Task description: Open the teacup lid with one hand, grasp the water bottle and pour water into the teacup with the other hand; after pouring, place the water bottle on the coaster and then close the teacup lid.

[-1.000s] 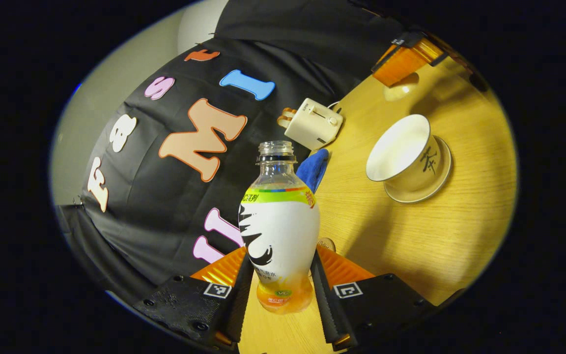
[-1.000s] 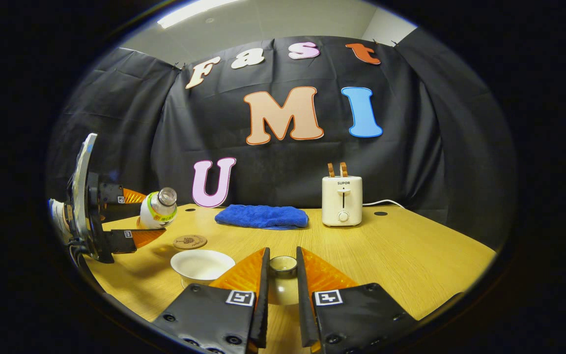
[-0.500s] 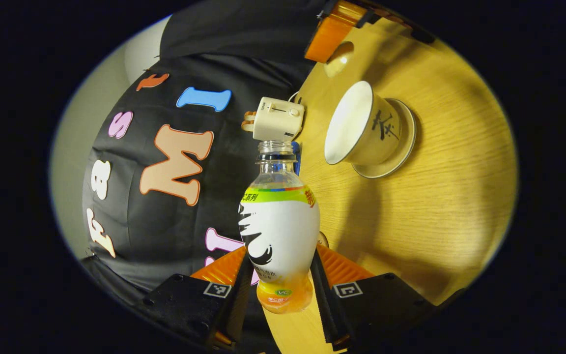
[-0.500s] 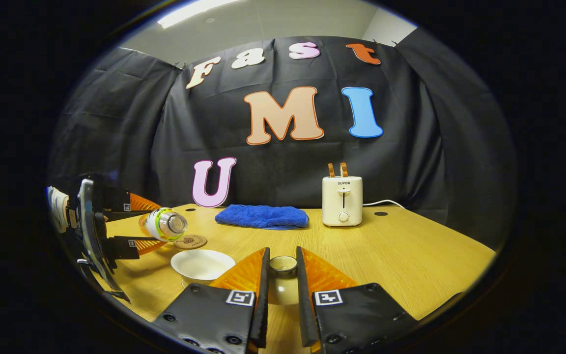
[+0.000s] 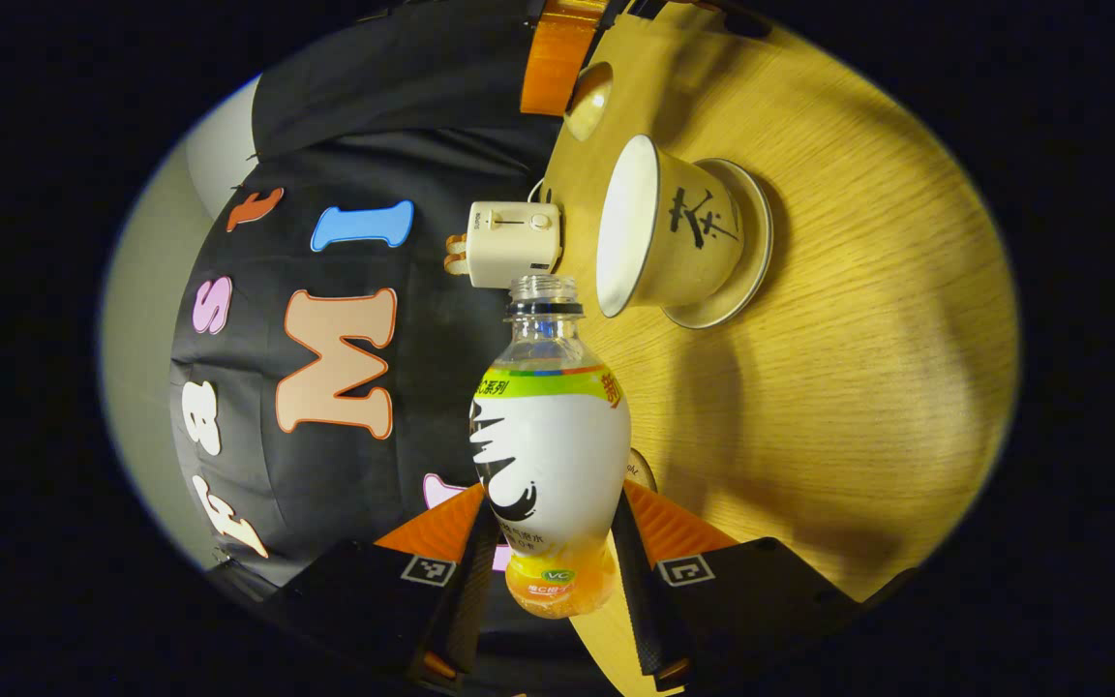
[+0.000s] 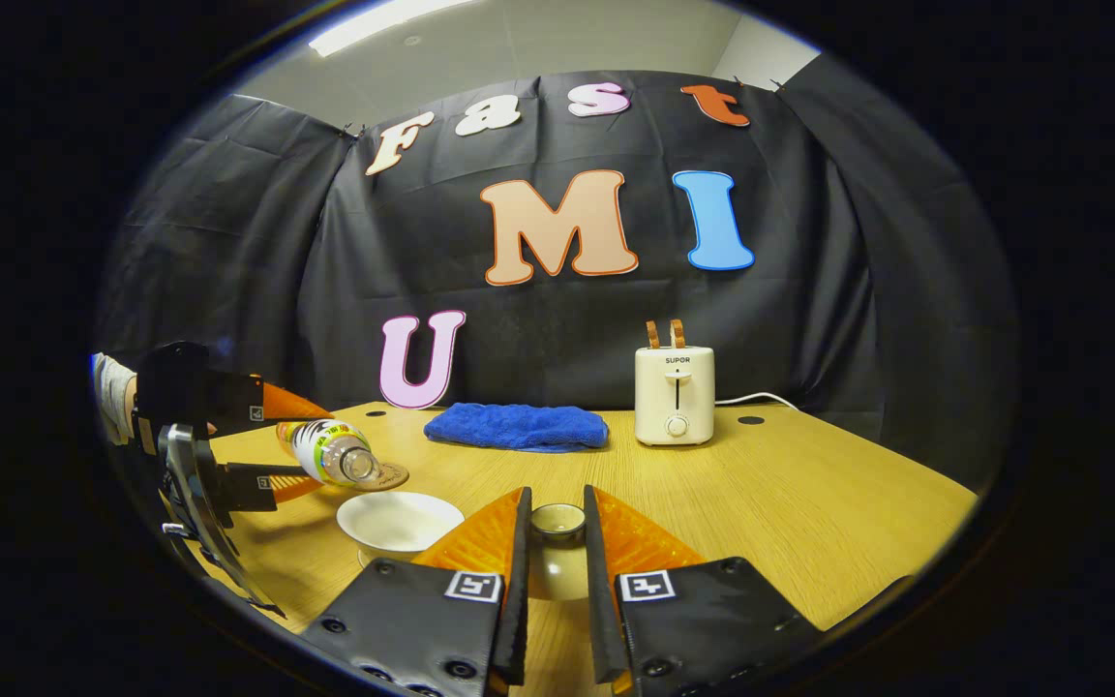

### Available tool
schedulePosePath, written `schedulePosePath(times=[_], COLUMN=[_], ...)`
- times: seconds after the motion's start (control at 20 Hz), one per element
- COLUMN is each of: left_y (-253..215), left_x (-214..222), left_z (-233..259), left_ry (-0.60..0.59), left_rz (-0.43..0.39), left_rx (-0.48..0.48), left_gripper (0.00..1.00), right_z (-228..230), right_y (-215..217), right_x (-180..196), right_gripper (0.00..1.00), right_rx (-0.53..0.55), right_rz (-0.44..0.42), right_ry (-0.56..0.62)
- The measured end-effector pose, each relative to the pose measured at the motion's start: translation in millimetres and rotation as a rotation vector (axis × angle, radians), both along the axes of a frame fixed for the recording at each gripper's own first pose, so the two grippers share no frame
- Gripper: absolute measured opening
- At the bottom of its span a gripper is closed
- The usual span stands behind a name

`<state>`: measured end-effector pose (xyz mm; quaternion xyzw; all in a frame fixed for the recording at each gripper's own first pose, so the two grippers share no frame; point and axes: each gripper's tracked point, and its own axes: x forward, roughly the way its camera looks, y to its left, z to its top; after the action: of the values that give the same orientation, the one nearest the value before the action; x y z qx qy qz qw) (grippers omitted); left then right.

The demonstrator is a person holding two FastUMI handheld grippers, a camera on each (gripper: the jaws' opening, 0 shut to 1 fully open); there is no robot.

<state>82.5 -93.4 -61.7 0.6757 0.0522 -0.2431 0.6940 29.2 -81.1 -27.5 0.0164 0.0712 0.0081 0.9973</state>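
Right gripper view: beside the uncovered teacup point(image 6: 399, 520), the right gripper point(image 6: 555, 542) pinches the teacup lid point(image 6: 557, 552), keeping its rim clear. The left gripper point(image 5: 550, 571) clamps the uncapped water bottle point(image 5: 548, 455), tipped mouth-first toward the teacup, likely to pour; the coaster point(image 6: 387, 475) waits just behind the teacup.

Clear plastic water bottle point(image 5: 550, 426) with a glossy label, glazed ceramic teacup point(image 5: 659, 232), wood-grain table point(image 5: 858, 368), fluffy blue towel point(image 6: 516, 426).
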Motion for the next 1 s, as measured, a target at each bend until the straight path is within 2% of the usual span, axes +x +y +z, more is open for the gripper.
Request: schedulePosePath(times=[0.55, 0.65, 0.7, 1.0], left_y=[-3.2, -3.2, -3.4, 3.1], left_x=[4.6, 4.6, 5.4, 7.7], left_z=[11.7, 12.7, 12.9, 10.0], left_ry=[-0.045, -0.06, -0.065, -0.07], left_rz=[-0.076, -0.09, -0.099, -0.116], left_rx=[0.181, 0.225, 0.245, 0.295], left_gripper=[0.6, 0.6, 0.62, 0.61], right_z=[0.2, 0.2, 0.2, 0.1], right_y=[-0.1, -1.0, -0.6, -0.4], right_x=[-0.1, 0.0, -0.3, -0.3], right_gripper=[0.3, 0.28, 0.3, 0.32], right_rx=[0.004, 0.004, 0.003, -0.003], right_rz=[-0.001, -0.001, -0.001, 0.0], right_ry=[0.001, 0.001, 0.0, -0.002])
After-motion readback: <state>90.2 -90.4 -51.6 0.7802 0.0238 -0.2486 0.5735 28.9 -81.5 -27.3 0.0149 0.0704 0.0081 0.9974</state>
